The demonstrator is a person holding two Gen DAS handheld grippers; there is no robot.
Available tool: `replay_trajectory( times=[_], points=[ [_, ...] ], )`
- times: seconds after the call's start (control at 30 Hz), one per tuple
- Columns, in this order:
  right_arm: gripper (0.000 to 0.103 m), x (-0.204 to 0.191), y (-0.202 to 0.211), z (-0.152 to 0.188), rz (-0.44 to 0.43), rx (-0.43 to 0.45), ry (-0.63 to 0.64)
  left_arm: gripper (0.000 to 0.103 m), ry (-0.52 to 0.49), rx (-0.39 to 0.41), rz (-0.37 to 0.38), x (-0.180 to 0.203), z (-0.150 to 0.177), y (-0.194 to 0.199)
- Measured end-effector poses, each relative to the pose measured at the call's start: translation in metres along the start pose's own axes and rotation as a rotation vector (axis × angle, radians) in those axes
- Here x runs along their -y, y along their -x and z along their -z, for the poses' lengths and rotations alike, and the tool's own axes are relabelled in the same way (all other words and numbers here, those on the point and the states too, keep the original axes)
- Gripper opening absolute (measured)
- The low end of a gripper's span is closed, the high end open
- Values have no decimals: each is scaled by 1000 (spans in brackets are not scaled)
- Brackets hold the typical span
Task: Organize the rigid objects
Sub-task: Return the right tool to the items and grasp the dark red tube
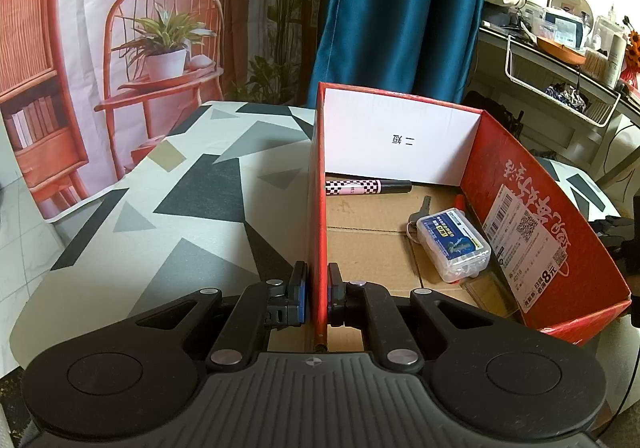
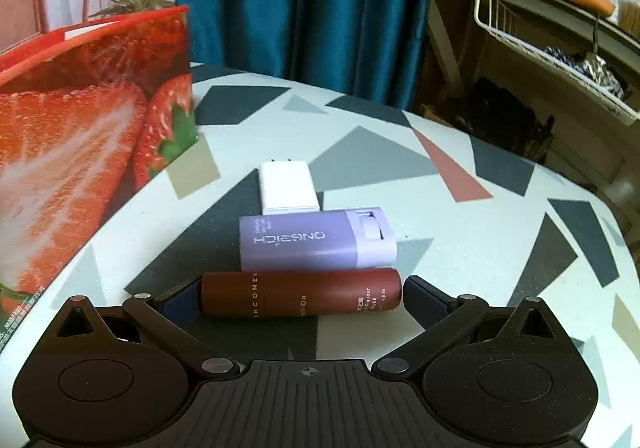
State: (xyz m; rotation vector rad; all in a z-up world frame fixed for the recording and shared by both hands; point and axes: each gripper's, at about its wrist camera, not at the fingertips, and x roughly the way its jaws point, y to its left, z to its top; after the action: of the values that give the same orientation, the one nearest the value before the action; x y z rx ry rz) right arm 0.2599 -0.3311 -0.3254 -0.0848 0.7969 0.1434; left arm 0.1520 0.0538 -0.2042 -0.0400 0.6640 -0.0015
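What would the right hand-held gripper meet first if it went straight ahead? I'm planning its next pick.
Probably the dark red tube, lying crosswise between the open right hand-held gripper fingers; the purple case lies just beyond.

Soft daylight, mild shadows, both views sharp (fisheye bending at edges).

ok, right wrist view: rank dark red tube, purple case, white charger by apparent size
1. dark red tube, longest, but closest to the camera, so its lead is unsure
2. purple case, shorter, looks taller; close to the tube overall
3. white charger, clearly smallest, also farthest and partly hidden by the case
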Motion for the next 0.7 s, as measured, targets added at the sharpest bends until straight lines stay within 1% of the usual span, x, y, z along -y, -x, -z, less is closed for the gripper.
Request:
replay_trajectory(
  times=[0.1, 0.37, 0.53, 0.63, 0.7],
  points=[
    [100, 2, -1, 0, -9, -15, -37, 10, 0, -1, -2, 0, 0, 0],
    [99, 0, 2, 7, 5, 5, -88, 10, -2, -1, -3, 1, 0, 0],
    [99, -8, 4, 8, 14, 10, -106, 10, -2, 0, -4, 1, 0, 0],
    [99, -15, 6, 7, 39, -7, -165, 10, -2, 0, -4, 1, 0, 0],
    [99, -25, 7, 6, 49, -14, -173, 10, 0, 0, -3, 1, -1, 0]
  ],
)
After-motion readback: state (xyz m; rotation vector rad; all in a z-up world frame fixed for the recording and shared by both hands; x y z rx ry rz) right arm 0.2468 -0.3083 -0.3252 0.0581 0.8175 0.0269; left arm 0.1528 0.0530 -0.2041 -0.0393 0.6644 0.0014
